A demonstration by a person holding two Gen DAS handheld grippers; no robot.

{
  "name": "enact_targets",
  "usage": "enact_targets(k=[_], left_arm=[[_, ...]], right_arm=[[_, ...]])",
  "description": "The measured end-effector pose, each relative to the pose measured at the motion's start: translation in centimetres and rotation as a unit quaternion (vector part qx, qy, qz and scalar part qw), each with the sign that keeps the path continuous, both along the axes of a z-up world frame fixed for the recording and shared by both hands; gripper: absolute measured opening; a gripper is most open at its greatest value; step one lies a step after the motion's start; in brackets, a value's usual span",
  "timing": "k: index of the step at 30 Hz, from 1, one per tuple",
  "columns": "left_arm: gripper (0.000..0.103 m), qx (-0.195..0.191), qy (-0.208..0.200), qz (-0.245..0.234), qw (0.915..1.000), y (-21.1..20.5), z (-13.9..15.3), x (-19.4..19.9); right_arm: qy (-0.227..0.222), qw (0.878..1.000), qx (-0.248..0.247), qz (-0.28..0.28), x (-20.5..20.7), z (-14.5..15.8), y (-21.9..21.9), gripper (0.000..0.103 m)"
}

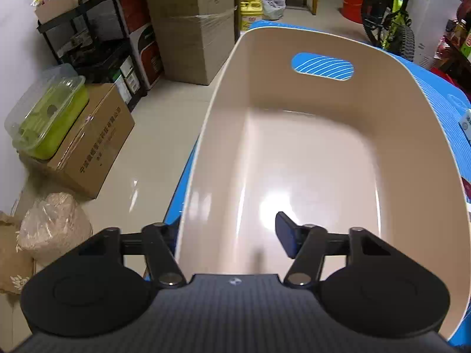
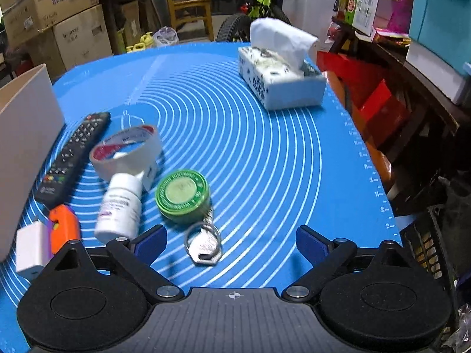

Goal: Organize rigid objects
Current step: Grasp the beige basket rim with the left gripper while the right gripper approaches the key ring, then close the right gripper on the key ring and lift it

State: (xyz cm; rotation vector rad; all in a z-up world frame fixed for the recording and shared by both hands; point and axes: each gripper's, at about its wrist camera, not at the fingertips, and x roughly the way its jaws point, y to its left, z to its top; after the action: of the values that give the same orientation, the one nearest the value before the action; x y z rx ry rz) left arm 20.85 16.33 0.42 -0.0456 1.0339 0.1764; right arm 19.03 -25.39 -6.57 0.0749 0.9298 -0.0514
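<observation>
An empty beige plastic bin [image 1: 309, 153] fills the left wrist view, standing on the blue mat [image 1: 435, 100]. My left gripper [image 1: 229, 232] straddles its near left wall. One pad [image 1: 287, 235] sits inside, clear of the wall, and the other finger is hidden outside it. In the right wrist view my right gripper [image 2: 232, 244] hangs open low over the mat [image 2: 265, 161], with a key on a ring [image 2: 204, 245] lying between its fingers. Just beyond lie a green round tin [image 2: 182, 197], a white bottle [image 2: 119, 209], a tape roll [image 2: 126, 153] and a black remote [image 2: 70, 158].
An orange piece [image 2: 63, 223] and a white block [image 2: 31, 250] lie by the bin's wall [image 2: 26, 135]. A tissue box [image 2: 279, 82] stands at the far right. The floor left of the table holds cardboard boxes [image 1: 91, 144] and a shelf rack [image 1: 97, 38]. Dark furniture [image 2: 412, 135] crowds the table's right edge.
</observation>
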Motion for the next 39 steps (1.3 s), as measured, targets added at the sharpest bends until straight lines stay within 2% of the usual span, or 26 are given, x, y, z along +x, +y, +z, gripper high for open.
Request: enact_targets(k=[6, 8, 10, 15, 19, 21, 24, 28, 35, 39], left_arm=[[0.042, -0.008, 0.006, 0.009, 0.9999, 0.8, -0.4, 0.4], [0.029, -0.011, 0.010, 0.013, 0.9998, 1.2, -0.5, 0.4], [0.025, -0.010, 0.017, 0.015, 0.9997, 1.3, -0.7, 0.4], [0.022, -0.010, 0.014, 0.016, 0.9997, 1.5, -0.8, 0.4], [0.011, -0.007, 0.012, 0.023, 0.9996, 2.0, -1.1, 0.3], [0.010, -0.016, 0.010, 0.024, 0.9995, 2.4, -1.0, 0.3], [0.009, -0.020, 0.009, 0.024, 0.9995, 2.5, -1.0, 0.3], [0.009, -0.019, 0.008, 0.023, 0.9995, 2.3, -1.0, 0.2], [0.009, -0.019, 0.006, 0.022, 0.9996, 2.2, -0.9, 0.2], [0.009, -0.020, 0.005, 0.022, 0.9995, 2.1, -0.9, 0.3]], right_arm=[[0.007, 1.000, 0.005, 0.007, 0.3, -0.6, -0.1, 0.088], [0.007, 1.000, 0.004, 0.010, 0.6, -0.8, 0.0, 0.084], [0.006, 1.000, 0.003, 0.014, 1.0, -0.8, 0.0, 0.081], [0.005, 0.999, -0.009, 0.033, 1.6, -1.0, 0.7, 0.071], [0.004, 0.998, -0.014, 0.055, 1.6, -0.6, 1.1, 0.050], [0.006, 0.998, -0.008, 0.067, 1.5, -0.5, 1.2, 0.040], [0.001, 0.997, -0.018, 0.078, 1.1, -0.2, 1.6, 0.033], [-0.017, 0.996, -0.021, 0.083, 0.4, 0.6, 1.6, 0.016], [-0.012, 0.996, -0.022, 0.091, -0.5, 1.0, 1.9, 0.014], [-0.007, 0.996, 0.000, 0.094, -0.5, 0.9, 2.0, 0.014]])
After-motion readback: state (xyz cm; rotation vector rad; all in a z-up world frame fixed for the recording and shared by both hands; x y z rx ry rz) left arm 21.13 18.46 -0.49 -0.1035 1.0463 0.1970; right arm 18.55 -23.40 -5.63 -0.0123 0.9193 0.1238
